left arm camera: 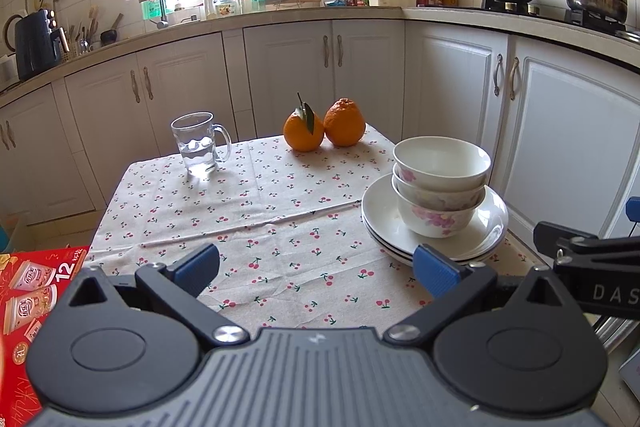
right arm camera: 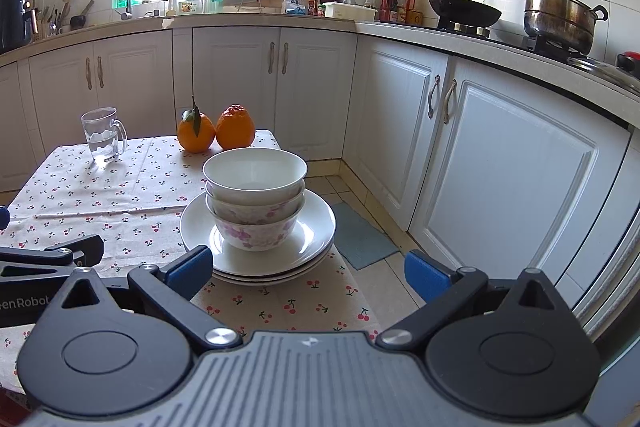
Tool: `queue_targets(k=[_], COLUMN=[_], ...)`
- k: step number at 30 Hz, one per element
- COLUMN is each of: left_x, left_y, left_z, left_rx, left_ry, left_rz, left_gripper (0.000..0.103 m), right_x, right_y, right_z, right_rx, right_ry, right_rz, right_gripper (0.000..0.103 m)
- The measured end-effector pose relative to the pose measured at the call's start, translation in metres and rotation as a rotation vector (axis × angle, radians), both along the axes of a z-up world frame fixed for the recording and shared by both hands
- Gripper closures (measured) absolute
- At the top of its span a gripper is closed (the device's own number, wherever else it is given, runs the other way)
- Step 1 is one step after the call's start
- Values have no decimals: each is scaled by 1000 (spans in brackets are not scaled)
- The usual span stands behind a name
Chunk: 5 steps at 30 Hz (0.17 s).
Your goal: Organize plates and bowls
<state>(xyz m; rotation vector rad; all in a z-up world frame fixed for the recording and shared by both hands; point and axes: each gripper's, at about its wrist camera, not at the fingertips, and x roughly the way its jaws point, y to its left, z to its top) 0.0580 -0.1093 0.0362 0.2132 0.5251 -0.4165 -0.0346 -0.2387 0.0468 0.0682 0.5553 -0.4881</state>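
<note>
Left gripper [left arm camera: 316,269] sits nearest the lens, blue-padded fingers [left arm camera: 198,265] spread wide, nothing between them, hovering over the near edge of the surface with the cherry-print tablecloth [left arm camera: 248,211]. Right gripper [right arm camera: 308,271] is likewise spread and empty, its left pad [right arm camera: 192,265] just in front of the plate stack's near rim; can't tell if it touches. Landmark: the stack of white round ceramic plates [right arm camera: 316,227], looks like three, at the right-hand edge of the surface. Three nested white bowls with pink flower print [right arm camera: 256,203] stand upright in the middle of the top plate, rims up, top bowl looks empty. Beyond the plate stack, at the far edge of the surface: two oranges [left arm camera: 324,127] touching each other, the left one with a green leaf on its stem. Far-left of the plate stack: clear glass handled mug [left arm camera: 198,143], partly filled with water, upright, well apart from the plates. Left of the surface and below its level: red printed carton [left arm camera: 36,287]. Right gripper's black body shows at the left wrist view's right margin, beside the plate stack.
</note>
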Motion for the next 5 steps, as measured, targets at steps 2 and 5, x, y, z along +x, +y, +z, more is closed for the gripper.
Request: queue_targets(k=[2,5], left_x=[0,0], left_y=[0,0], left_z=[0,0], left_rx=[0,0], left_ry=[0,1], left_rz=[-1,0], left_gripper=[1,1], right_x=[0,0], right_y=[0,0], right_z=[0,0], right_rx=[0,-1], right_ry=[-1,0], right_rz=[0,0], right_gripper=[0,0])
